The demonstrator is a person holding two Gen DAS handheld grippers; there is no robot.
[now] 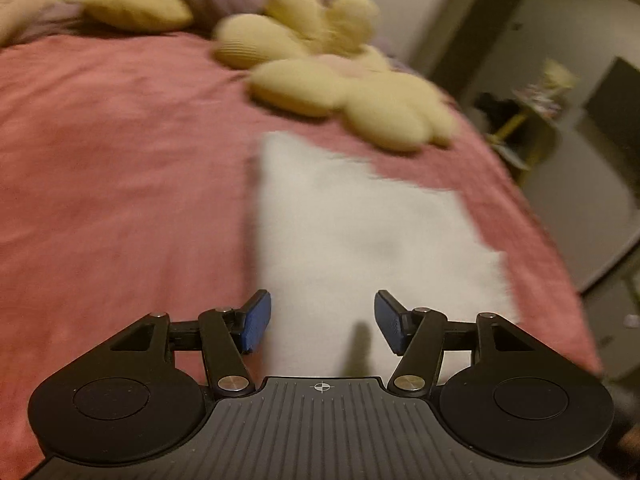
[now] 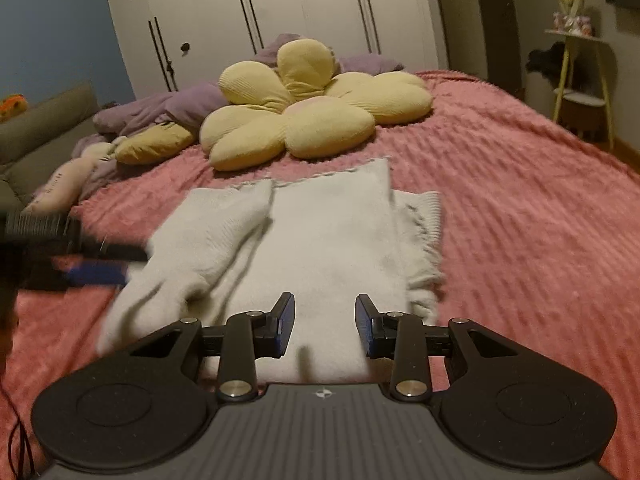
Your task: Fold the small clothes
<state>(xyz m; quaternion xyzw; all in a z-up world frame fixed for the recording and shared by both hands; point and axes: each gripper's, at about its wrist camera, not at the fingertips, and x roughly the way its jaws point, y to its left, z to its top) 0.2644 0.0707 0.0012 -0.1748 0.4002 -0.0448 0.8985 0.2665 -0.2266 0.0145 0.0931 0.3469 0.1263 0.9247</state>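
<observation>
A white knitted garment lies flat on the pink bedspread, partly folded, with a sleeve laid over its left side. My right gripper is open and empty just above the garment's near edge. My left gripper is open and empty over the garment's near left part; that view is blurred. The left gripper also shows in the right wrist view, at the garment's left edge by the sleeve.
A yellow flower-shaped cushion lies just beyond the garment, with purple bedding and a second yellow cushion behind. White wardrobe doors stand at the back. A small yellow-legged shelf stands right of the bed.
</observation>
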